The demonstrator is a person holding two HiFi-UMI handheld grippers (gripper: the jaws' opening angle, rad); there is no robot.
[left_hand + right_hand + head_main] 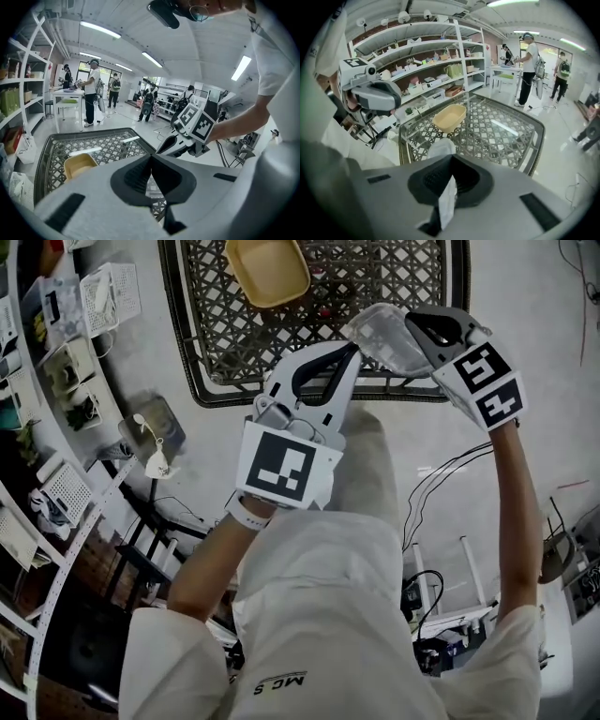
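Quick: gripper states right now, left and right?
Left hand-held gripper: closed, nothing between its jaws.
Right hand-held gripper: closed on a clear, thin plastic bag.

You worked with two grippers, the left gripper (352, 351) and the right gripper (412, 329), and each carried one marker cube. There was one clear plastic piece (384, 337), one yellow tub (267, 270) and one dark lattice tray (394, 277). One tall shelf rack (440, 61) stood beside the tray. At least five people (91, 91) stood in the hall behind; the farther ones were too small to count exactly.
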